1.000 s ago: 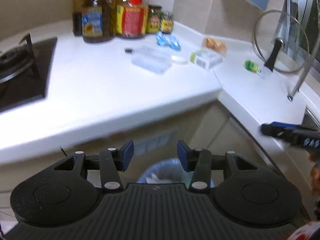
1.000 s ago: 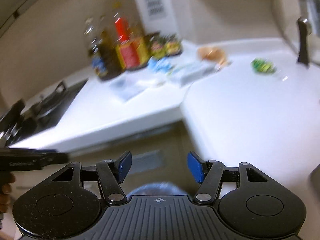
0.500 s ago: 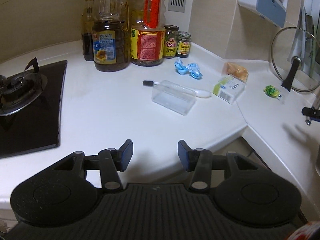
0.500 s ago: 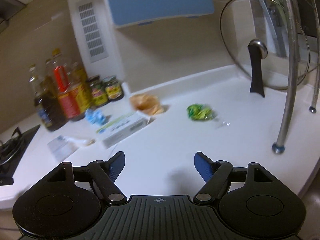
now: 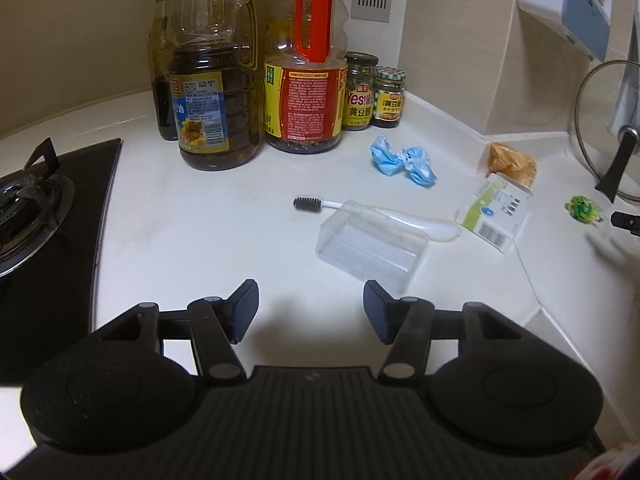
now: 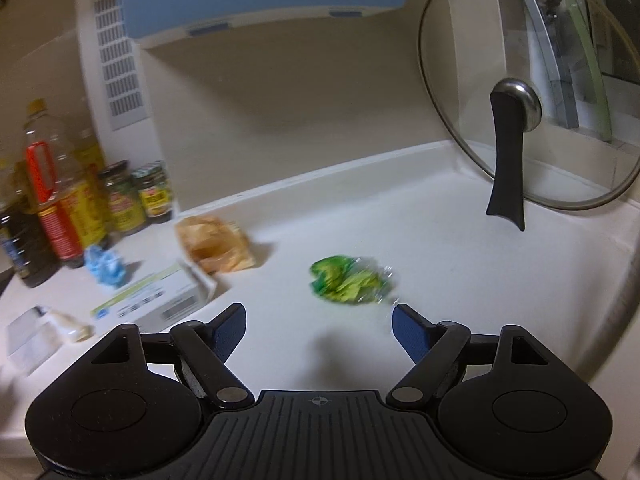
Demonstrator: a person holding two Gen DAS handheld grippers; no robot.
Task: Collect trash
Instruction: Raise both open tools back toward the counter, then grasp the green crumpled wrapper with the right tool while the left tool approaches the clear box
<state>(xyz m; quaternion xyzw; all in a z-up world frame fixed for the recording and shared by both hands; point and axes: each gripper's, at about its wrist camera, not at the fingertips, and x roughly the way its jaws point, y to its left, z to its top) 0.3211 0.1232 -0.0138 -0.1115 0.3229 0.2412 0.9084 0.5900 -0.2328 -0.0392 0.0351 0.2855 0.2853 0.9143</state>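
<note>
The right gripper [image 6: 318, 326] hangs over the white counter [image 6: 420, 248] with its jaws spread wide and empty; the green wrapper [image 6: 348, 280], crumpled, shiny and blurred, lies just ahead of the right fingertip; the left gripper [image 5: 310, 310] is likewise spread and empty, a clear plastic box [image 5: 370, 250] just ahead of it, a crumpled blue wrapper [image 5: 402, 162] farther ahead.

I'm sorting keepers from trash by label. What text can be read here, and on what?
"Yes!" and "黄豆酱": taller jar.
"黄豆": smaller jar.
"鲜": red-label bottle.
Oil bottle label: too small to read.
Box: barcode only, print too small.
Right wrist view: all blurred.
</note>
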